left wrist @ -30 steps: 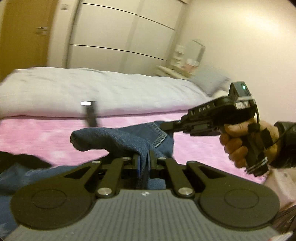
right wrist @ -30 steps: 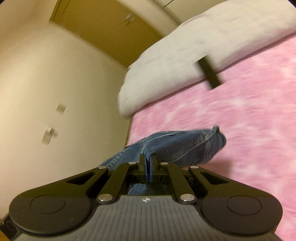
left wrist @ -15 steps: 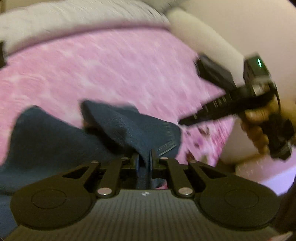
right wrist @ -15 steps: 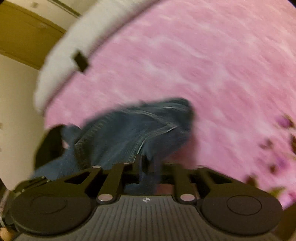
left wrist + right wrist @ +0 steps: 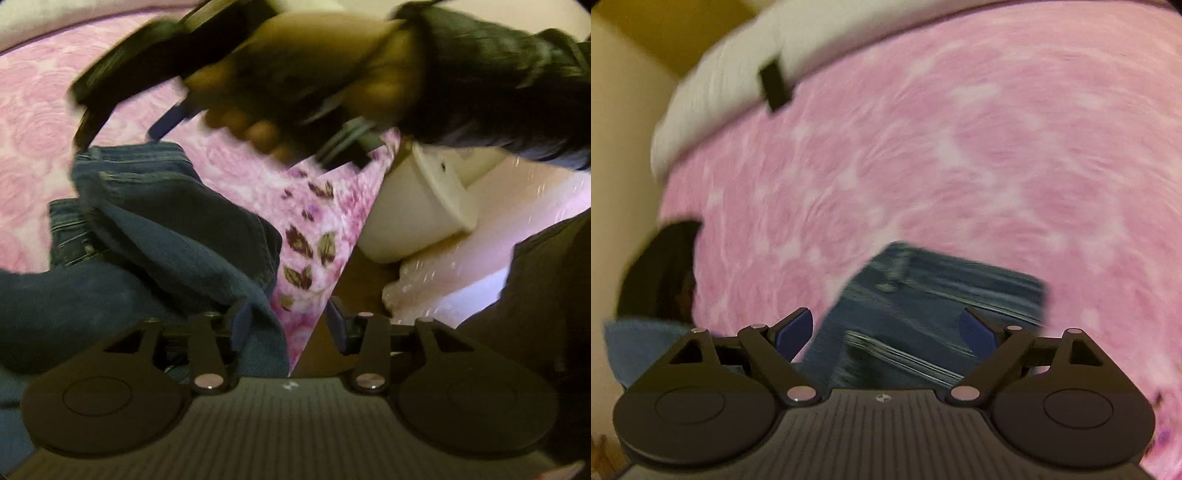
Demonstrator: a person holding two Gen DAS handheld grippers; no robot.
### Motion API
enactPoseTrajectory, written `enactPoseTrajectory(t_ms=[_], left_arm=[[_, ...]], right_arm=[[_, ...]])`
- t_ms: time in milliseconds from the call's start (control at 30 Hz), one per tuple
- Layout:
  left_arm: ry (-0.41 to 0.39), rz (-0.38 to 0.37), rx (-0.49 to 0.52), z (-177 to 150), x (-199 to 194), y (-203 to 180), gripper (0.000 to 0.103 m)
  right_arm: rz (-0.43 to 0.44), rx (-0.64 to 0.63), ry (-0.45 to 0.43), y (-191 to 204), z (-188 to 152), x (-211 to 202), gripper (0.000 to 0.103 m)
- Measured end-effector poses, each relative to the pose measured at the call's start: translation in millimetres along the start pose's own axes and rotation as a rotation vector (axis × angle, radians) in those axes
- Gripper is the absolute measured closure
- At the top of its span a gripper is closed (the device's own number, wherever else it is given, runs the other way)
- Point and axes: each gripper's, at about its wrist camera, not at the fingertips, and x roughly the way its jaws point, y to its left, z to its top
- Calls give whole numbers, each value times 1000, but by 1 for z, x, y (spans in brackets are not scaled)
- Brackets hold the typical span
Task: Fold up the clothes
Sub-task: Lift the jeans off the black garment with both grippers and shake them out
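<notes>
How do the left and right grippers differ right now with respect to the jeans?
The left gripper has the narrower gap, while the right gripper is spread much wider. Denim of the jeans still lies against the left gripper's left finger; the right gripper's fingers stand clear of the jeans lying below. Shared: both sets of jaws are opening, neither pinches cloth, and both point down at the pink bedspread.

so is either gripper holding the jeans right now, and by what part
Neither. Both sets of jaws are opening: the right gripper stands clear above the jeans, and the left gripper has denim beside one finger, unpinched.
</notes>
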Motion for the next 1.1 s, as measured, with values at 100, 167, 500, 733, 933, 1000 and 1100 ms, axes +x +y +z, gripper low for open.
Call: enactPoseTrajectory(t_ms=[100,167,500,733,933,1000,1100], left_arm=[[-69,44,-90,-7,-26,19,58],[-108,84,-143,-11,-43,33,56],[-130,253,-136,39,-60,124,31],[74,198,-30,95,56,190,29],[296,186,0,96,128,213,29],[304,170,-8,95,133,212,34],[290,151,-9,93,133,208,65]], right_arm=[[-143,-143,107,41,1,45,15],[-210,-205,155,55,-4,71,15],[-196,-61,32,-8,-33,-1,93],[-201,213,-157,-86,-75,-101,94],[-219,420,-193,-139,-134,-128,96],[-213,474,-201,-149,-151,-126,96],[-181,543,-203,-162,-163,-122,95]])
